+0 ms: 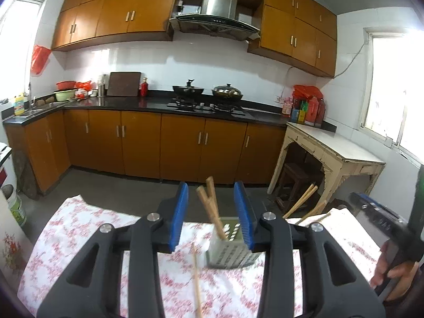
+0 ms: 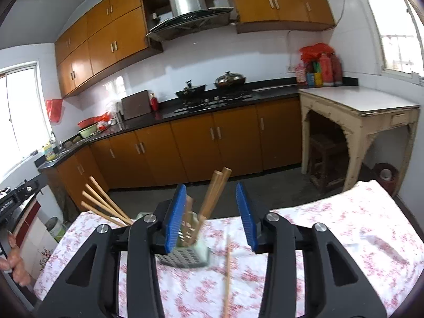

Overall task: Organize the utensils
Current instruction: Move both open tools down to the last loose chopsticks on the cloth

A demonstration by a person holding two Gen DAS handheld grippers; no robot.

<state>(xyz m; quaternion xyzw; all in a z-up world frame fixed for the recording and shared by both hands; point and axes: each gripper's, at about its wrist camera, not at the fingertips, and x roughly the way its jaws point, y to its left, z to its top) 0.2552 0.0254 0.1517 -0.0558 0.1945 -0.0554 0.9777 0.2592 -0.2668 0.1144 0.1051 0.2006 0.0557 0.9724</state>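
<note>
So the perforated metal chopstick holder [image 1: 231,246] sits on the table with the floral tablecloth [image 1: 79,228], and there's already a couple of wooden chopsticks [image 1: 210,206] standing in it, leaning a bit. One loose chopstick [image 1: 196,278] is lying flat on the cloth just in front of the holder, so that one's not sorted yet. In the right wrist view there's also a bunch of chopsticks [image 2: 106,204] fanning out at the left behind the gripper; pretty blurry there, so I can't tell what they're standing in.

Left gripper [image 1: 211,217] is partly open with nothing pinched, the holder just shows in the gap beyond the blue pads. Right gripper [image 2: 215,217] same deal, jaws apart, empty.

I'd say it's partway done: some sticks in, at least one left on the table.
</note>
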